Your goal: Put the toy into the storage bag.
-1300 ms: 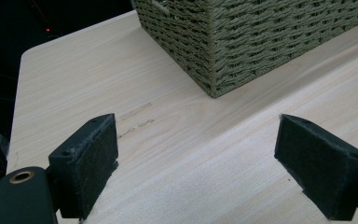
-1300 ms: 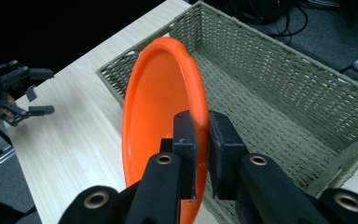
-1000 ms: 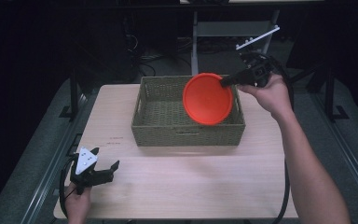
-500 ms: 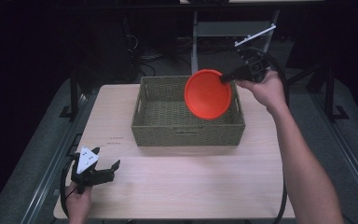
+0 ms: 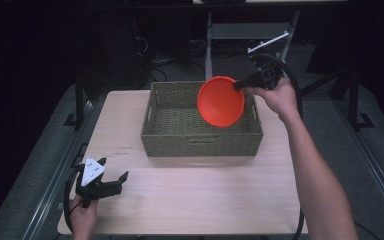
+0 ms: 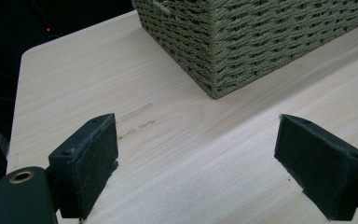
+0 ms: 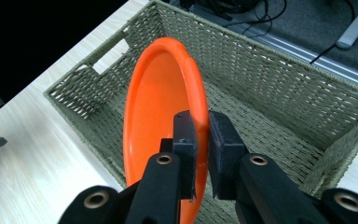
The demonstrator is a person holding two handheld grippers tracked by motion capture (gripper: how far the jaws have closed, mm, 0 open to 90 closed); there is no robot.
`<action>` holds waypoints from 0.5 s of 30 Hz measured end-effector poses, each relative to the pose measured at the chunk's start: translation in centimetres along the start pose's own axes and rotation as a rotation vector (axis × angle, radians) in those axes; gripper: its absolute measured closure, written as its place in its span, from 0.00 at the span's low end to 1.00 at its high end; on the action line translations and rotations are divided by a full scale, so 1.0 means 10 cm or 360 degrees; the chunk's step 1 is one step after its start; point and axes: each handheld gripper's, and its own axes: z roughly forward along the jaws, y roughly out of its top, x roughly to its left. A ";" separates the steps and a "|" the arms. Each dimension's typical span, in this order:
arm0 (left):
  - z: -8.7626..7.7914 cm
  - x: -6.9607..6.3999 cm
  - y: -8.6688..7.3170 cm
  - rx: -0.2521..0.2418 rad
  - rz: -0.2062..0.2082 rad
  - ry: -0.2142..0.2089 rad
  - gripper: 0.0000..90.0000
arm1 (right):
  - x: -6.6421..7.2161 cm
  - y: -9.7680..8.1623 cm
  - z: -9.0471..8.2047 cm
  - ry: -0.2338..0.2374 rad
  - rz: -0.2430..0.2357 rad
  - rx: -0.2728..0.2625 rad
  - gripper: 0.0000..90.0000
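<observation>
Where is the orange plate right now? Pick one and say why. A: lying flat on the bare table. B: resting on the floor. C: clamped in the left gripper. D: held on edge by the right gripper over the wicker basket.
D: the right gripper pinches the rim of the orange plate, holding it on edge above the wicker basket, while the left gripper sits open over the table.

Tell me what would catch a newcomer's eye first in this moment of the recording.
The bright orange plate stands out at once: the right gripper pinches its rim and holds it on edge over the right part of the green woven basket, which sits at the far middle of the pale wooden table. Far from it, at the table's near left corner, the left gripper waits with its jaws wide open and nothing between them.
</observation>
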 end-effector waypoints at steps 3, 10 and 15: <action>0.00 0.02 0.00 -0.0002 0.0000 0.0004 0.14 | -0.03 0.01 0.04 -0.0019 0.0009 -0.0002 0.91; 0.00 0.00 0.01 0.0004 0.0018 -0.0008 0.14 | -0.05 0.02 0.16 -0.0044 0.0036 0.0034 0.91; -0.01 0.01 0.00 0.0000 0.0009 -0.0003 0.14 | -0.06 0.03 0.25 -0.0053 0.0040 0.0044 0.91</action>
